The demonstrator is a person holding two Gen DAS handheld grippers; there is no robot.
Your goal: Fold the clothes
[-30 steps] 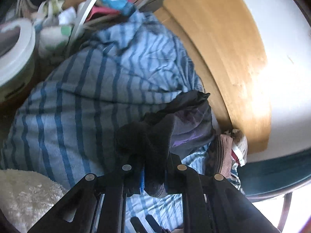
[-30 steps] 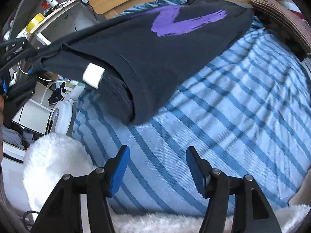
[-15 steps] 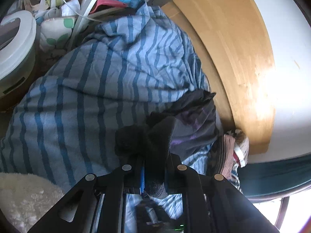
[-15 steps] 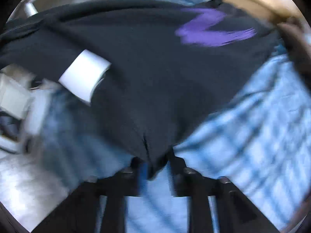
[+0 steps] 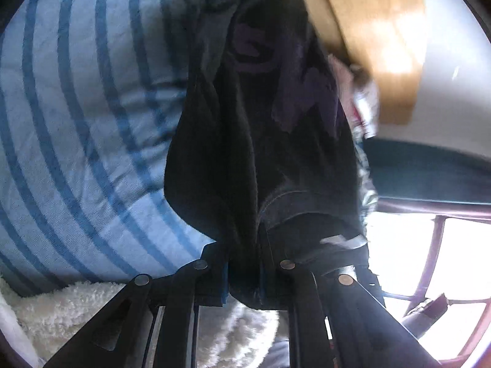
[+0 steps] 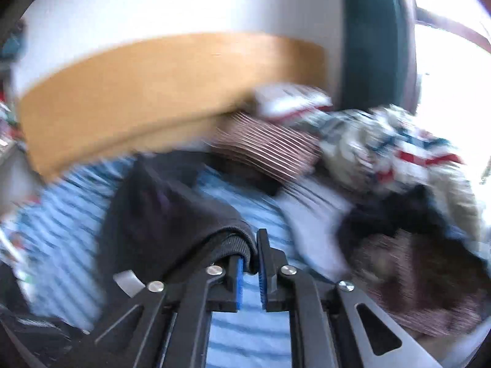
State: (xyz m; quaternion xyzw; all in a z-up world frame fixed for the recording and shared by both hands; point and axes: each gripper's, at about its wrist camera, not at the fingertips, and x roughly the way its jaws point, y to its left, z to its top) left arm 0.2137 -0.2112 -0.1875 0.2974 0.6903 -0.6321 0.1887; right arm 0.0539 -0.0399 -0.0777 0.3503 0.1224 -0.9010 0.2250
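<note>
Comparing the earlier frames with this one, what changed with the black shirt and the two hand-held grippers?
The right hand-held gripper, open over the bedspread a second ago, closed on the black shirt; its jaws have just been opening slightly, the folded edge between them. Both views swung toward the clothes pile and the shirt now hangs nearer the left camera. The left hand-held gripper stays clamped on the shirt; the striped bedspread is unchanged.

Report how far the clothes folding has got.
Done: nothing clearly folded in these views. In hand: the black T-shirt, doubled over, pinched by the left gripper and the right gripper. Left: laying it flat, then the clothes pile by the headboard.
</note>
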